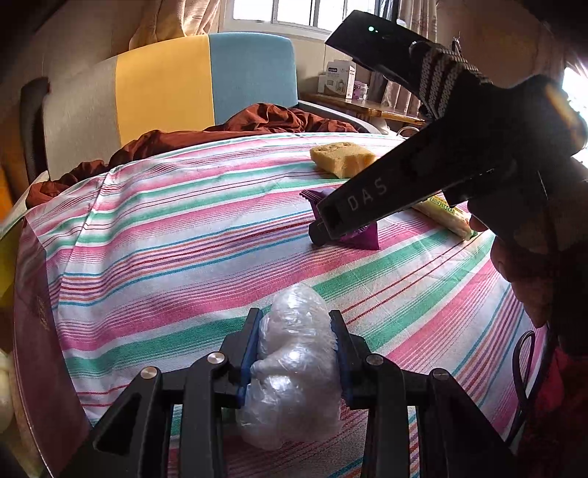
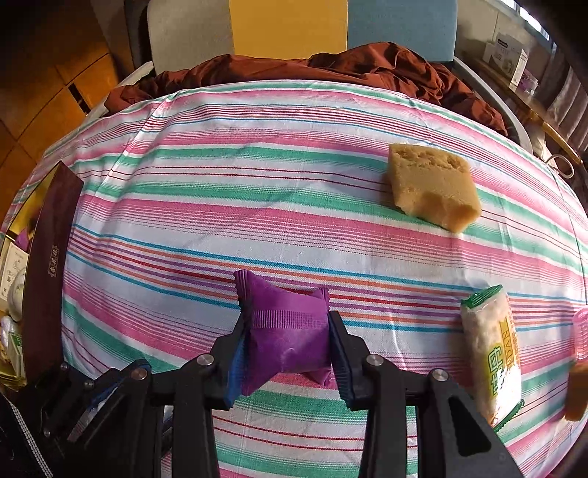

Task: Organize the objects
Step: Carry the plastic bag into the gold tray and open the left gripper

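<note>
My left gripper (image 1: 296,323) is shut on a crumpled clear plastic bag (image 1: 294,367), held just over the striped tablecloth (image 1: 165,239). My right gripper (image 2: 284,323) is shut on a purple snack packet (image 2: 284,331) low over the cloth; the packet also shows in the left wrist view (image 1: 362,239) under the right gripper's body (image 1: 422,184). A yellow sponge (image 2: 433,187) lies at the far right, also seen from the left wrist (image 1: 341,158). A white-and-green wrapped packet (image 2: 492,353) lies right of the right gripper.
A dark brown box (image 2: 47,264) stands at the table's left edge. A rust-coloured cloth (image 2: 349,66) lies on the chair (image 2: 286,25) behind the table. A pink item (image 2: 580,331) and an orange item (image 2: 577,393) sit at the far right edge.
</note>
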`<state>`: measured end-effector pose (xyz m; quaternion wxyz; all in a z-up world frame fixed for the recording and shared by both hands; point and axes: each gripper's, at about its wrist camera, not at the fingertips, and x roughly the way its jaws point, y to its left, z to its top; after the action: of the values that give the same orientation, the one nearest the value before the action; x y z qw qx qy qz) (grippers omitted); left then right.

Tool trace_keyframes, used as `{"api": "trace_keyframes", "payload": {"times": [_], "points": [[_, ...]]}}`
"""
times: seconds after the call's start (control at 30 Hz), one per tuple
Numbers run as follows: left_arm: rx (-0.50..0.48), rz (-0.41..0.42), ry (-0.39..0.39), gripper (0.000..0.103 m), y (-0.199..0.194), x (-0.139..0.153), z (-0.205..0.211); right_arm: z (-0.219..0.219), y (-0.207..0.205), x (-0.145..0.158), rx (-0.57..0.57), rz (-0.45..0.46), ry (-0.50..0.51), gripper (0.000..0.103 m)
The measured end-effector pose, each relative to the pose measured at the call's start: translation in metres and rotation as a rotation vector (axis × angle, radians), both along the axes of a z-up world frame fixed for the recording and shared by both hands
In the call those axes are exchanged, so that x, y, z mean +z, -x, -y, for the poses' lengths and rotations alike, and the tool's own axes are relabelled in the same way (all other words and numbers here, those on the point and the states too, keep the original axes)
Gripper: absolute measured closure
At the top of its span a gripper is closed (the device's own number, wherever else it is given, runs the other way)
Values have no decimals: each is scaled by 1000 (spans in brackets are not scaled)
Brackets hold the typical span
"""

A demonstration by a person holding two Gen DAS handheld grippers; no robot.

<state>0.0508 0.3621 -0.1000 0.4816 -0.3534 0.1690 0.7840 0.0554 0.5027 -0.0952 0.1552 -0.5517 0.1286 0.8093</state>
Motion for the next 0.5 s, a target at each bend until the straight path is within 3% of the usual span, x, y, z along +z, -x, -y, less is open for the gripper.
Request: {"api": "trace_keyframes", "payload": {"times": [0.5], "points": [[2,-50,28,68,-6,0,-2,-1,1,0,5,1,-6,64]]}}
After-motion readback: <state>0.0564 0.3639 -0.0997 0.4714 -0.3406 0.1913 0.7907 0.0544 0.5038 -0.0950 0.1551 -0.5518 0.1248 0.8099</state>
